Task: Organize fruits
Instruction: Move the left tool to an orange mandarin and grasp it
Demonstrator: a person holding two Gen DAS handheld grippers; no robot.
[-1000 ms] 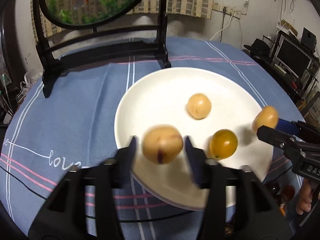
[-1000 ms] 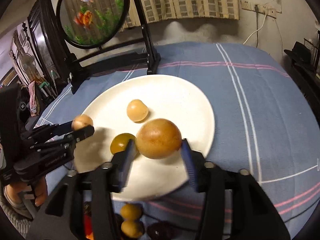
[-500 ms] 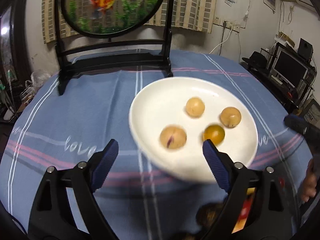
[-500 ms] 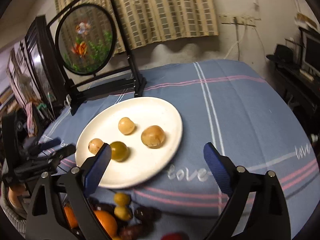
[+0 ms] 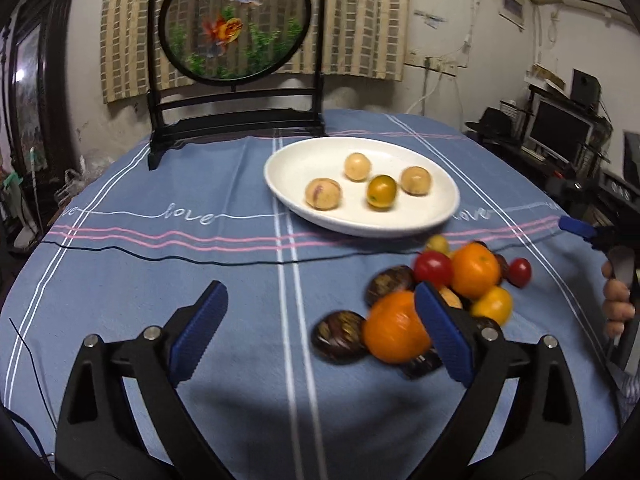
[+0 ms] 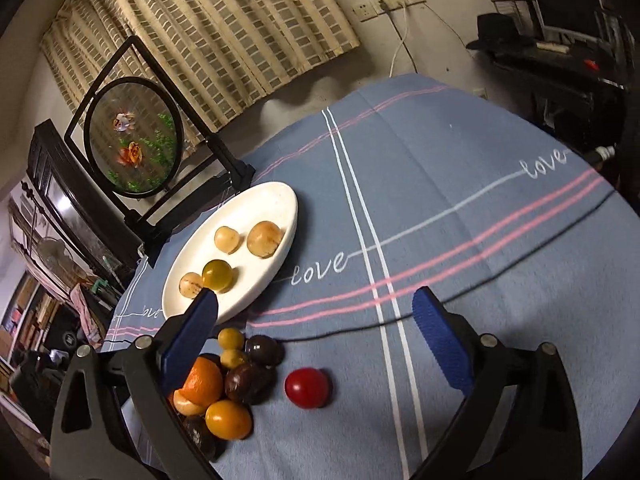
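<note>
**Fruit on plate and cloth: both claws spread and empty**

Plate (image 5: 440, 216), white, oval: stands on the blue striped tablecloth (image 5: 160, 272) in front of the goldfish screen (image 5: 236, 20). It holds four small round fruits. Three are tan: one large with a reddish mark (image 5: 323, 194) at the near left, one (image 5: 357, 166) at the back, one (image 5: 416, 180) at the right. The fourth is a yellow-green tomato (image 5: 382, 191), lying between the marked fruit and the right-hand one.

Loose fruit pile: sits on the cloth just beside the near rim of the plate, not on it. Contents seen from the left wrist camera:
- large orange (image 5: 396, 332), blurred, nearest the camera
- second orange (image 5: 475, 270) behind it
- red cherry tomato (image 5: 434, 268) and a smaller red one (image 5: 519, 272)
- yellow tomato (image 5: 493, 305)
- dark brown round fruits, among them one (image 5: 339, 340) touching the large orange on its left and one (image 5: 390, 284) behind it

From the right wrist camera a single red tomato (image 6: 307, 387) lies slightly apart from the pile, on its right.

Left gripper (image 5: 320, 340): jaws spread wide, nothing between them. It hangs above the cloth on the near side of the pile; its right finger (image 5: 440, 340) overlaps the large orange in view, and contact cannot be told.

Right gripper (image 6: 316, 340): jaws spread wide, holding nothing. It hangs over the pile, the left finger (image 6: 188, 340) in front of an orange and the plate rim.

Black cable (image 5: 120, 250): runs across the cloth along the pink stripes.
</note>
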